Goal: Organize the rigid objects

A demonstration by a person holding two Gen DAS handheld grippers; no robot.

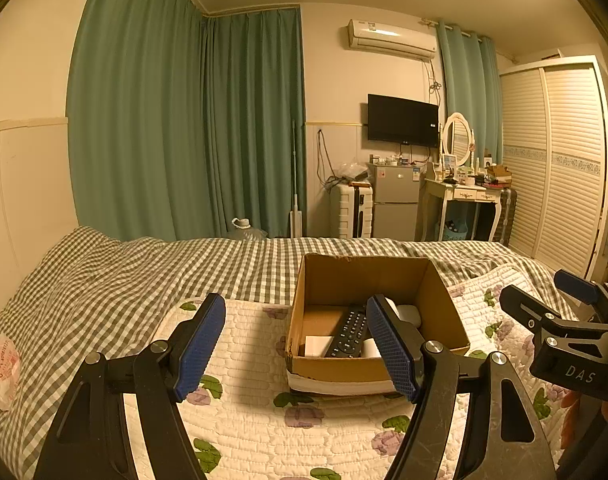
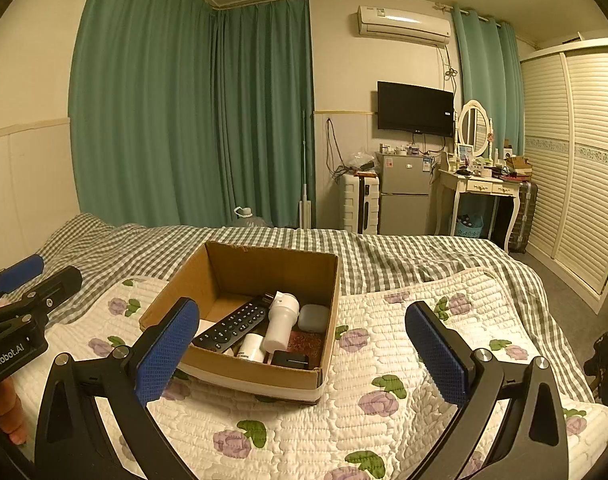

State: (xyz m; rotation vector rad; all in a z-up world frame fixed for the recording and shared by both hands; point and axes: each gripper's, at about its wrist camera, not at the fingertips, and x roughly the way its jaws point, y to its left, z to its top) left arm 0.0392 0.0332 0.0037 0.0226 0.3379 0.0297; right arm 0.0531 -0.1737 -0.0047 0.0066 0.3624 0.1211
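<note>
Both grippers, left (image 1: 299, 348) and right (image 2: 301, 350), spread wide and empty near the box (image 2: 247, 376) on the quilt (image 2: 384, 420); remote (image 2: 235, 324), white bottle (image 2: 279, 322) and small items already inside, nothing loose visible, task looks nearly done.

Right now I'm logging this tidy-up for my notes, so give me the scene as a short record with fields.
surface: floral quilt over a checked bedsheet
container: open cardboard box on the quilt
contents: black remote, white bottle, grey case, small white cylinder, small black item
left gripper: open, empty, box just ahead of it
right gripper: open, empty, near the box
loose items on quilt: none visible
</note>
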